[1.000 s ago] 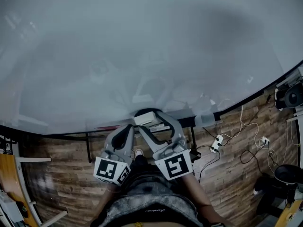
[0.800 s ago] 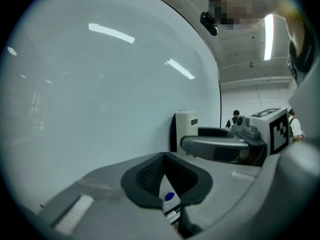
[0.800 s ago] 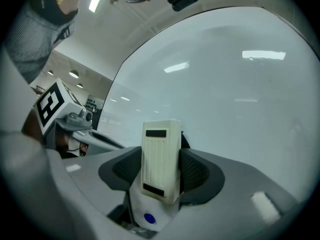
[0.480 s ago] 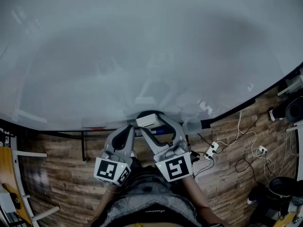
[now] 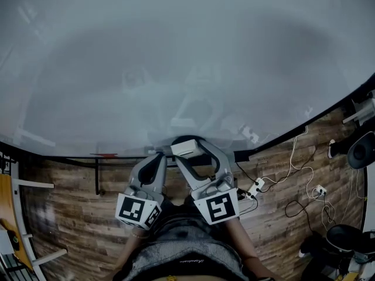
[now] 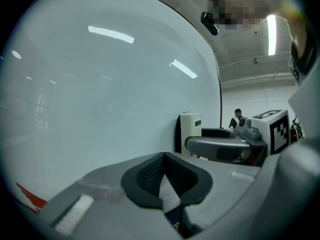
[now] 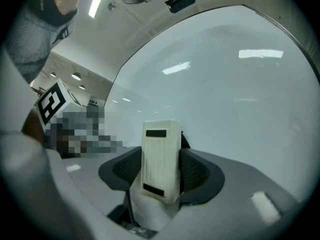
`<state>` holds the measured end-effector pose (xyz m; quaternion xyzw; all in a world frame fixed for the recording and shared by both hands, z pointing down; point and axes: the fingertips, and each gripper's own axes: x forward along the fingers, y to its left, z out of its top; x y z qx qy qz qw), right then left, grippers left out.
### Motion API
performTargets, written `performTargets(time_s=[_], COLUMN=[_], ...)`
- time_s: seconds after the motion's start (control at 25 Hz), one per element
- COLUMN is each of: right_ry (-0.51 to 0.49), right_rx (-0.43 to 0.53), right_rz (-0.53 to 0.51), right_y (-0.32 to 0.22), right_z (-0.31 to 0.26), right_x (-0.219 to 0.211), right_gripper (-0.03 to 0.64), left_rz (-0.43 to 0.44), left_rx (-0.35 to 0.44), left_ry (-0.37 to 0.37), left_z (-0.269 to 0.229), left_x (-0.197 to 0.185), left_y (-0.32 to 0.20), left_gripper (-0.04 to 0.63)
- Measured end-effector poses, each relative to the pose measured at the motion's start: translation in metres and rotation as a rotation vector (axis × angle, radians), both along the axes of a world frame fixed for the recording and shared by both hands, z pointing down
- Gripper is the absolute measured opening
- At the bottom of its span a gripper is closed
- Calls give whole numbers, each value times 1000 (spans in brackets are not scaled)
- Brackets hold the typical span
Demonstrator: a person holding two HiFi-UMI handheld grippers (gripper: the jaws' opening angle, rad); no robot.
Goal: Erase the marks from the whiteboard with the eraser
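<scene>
My right gripper clamps the eraser near the whiteboard; left gripper closed, empty; next, I'd press and sweep

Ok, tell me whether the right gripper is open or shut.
Shut on the eraser: the right gripper presses it from both sides.

The whiteboard filled the upper two thirds of the head view, with the floor in a band below it. At lower centre the eraser sat between the jaws of the right gripper, at the whiteboard's lower edge. The left gripper lay just left of it. A power strip and cables lay on the floor at lower right.
</scene>
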<state>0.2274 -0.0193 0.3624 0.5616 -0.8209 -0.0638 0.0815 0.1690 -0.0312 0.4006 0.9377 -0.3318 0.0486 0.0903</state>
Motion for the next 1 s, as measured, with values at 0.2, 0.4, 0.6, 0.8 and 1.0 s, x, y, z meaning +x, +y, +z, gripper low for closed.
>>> performTargets(time_s=[0.2, 0.4, 0.6, 0.8, 1.0], right_ry=[5, 2, -15, -21, -42], right_rx=[-3, 21, 18, 39, 51], right_rz=[-2, 34, 71, 98, 94], right_y=[5, 5, 4, 3, 4], right_z=[0, -2, 0, -1, -2], right_x=[10, 10, 10, 12, 13], right_gripper=[244, 243, 244, 245, 245], left_rz=[7, 49, 117, 150, 149], left_rx=[-15, -28, 0, 27, 29], left_ry=[16, 11, 2, 8, -1], left_z=[-1, 0, -1, 0, 0], left_x=[15, 18, 20, 21, 23], left_y=[7, 7, 2, -2, 2], left_gripper=[3, 3, 3, 3, 3])
